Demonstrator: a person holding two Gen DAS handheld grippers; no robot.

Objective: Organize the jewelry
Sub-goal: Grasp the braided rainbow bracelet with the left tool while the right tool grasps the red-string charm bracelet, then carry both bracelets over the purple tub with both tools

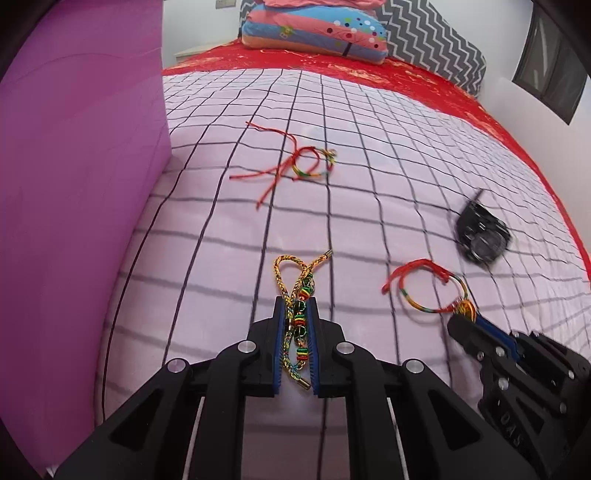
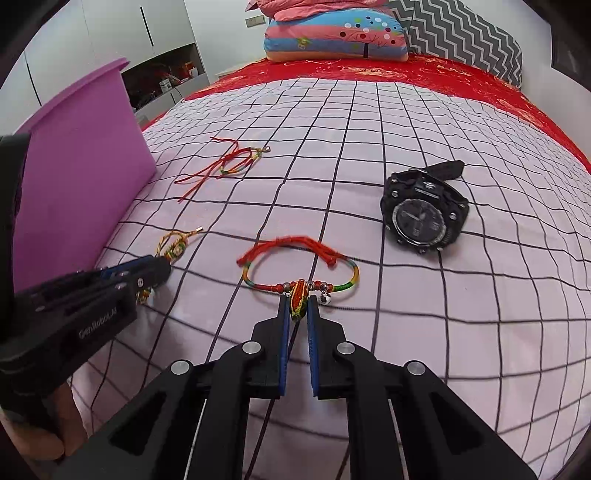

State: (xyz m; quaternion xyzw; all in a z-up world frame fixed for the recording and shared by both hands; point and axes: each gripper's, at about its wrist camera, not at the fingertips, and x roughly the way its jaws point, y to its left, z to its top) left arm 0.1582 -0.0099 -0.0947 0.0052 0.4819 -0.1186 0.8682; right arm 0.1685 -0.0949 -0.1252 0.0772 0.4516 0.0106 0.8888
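A: Since both tools are loaded, list nearest first. Item one?

B: Left hand-held gripper (image 1: 295,325), fingers closed on the gold braided bracelet (image 1: 295,291). Cord and beads lie lengthwise between the blue pads; a loop and one metal-tipped end stick out ahead. Location: near end of the bed (image 2: 443,350), toward its left edge, just beside the purple box (image 2: 81,177).

A: Item two?

B: Right hand-held gripper (image 2: 296,308), fingers clamped on the woven charm of the red-and-rainbow bracelet (image 2: 297,266). Its ring lies flat on the checked bedcover ahead of the tips, a small bell hanging next to the charm.

A: Handling notes for those two?

B: Judged light, limp, no stiffness; cords will sag and swing once lifted. The charm and the beaded run look like the thickest parts, so the best hold. Thin cord alone could slip out of the pads.

A: Farther out?

B: Black wristwatch (image 2: 424,214), toward the right edge, face up, strap curled behind. Judged heaviest piece, rigid case; take it across the case or strap, not the glass.

A: And last?

B: Red string bracelet (image 2: 232,162), mid-bed on the left, loose tails spread out. Take it at the knotted loop; the tails may tangle. Beyond it, pillows (image 2: 332,33) at the head of the bed.
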